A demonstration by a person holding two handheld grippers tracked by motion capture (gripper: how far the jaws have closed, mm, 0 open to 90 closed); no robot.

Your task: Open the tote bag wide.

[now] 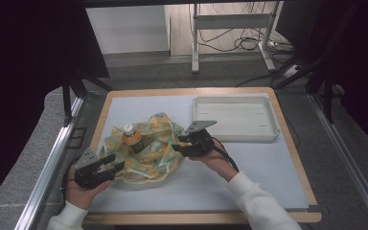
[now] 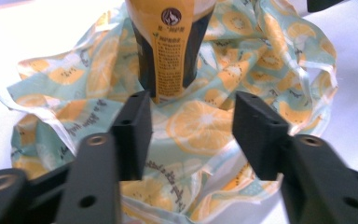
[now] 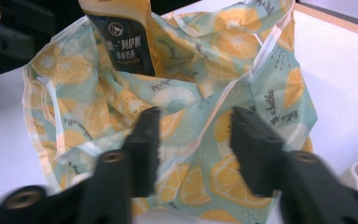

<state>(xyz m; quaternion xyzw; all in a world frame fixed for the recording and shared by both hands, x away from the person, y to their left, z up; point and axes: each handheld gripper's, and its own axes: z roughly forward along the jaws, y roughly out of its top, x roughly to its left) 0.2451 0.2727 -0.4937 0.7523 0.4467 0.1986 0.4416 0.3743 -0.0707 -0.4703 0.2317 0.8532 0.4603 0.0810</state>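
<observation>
A bottle (image 1: 132, 138) with an orange and dark label and a white cap stands upright in the middle of a crumpled cloth (image 1: 148, 153) printed with orange slices on pale green. My left gripper (image 1: 117, 163) is at the cloth's near left edge, its jaws apart. In the left gripper view the gripper (image 2: 191, 126) hovers open over the cloth (image 2: 270, 60), facing the bottle (image 2: 170, 46). My right gripper (image 1: 177, 143) is at the cloth's right edge. In the right gripper view it (image 3: 193, 140) is open over the cloth's folds (image 3: 242, 51), with the bottle (image 3: 121, 42) beyond.
An empty white tray (image 1: 235, 115) lies at the back right of the white mat (image 1: 258, 167), close behind my right gripper. The wooden table edge (image 1: 297, 158) frames the mat. Dark curtains and metal frame legs stand around the table.
</observation>
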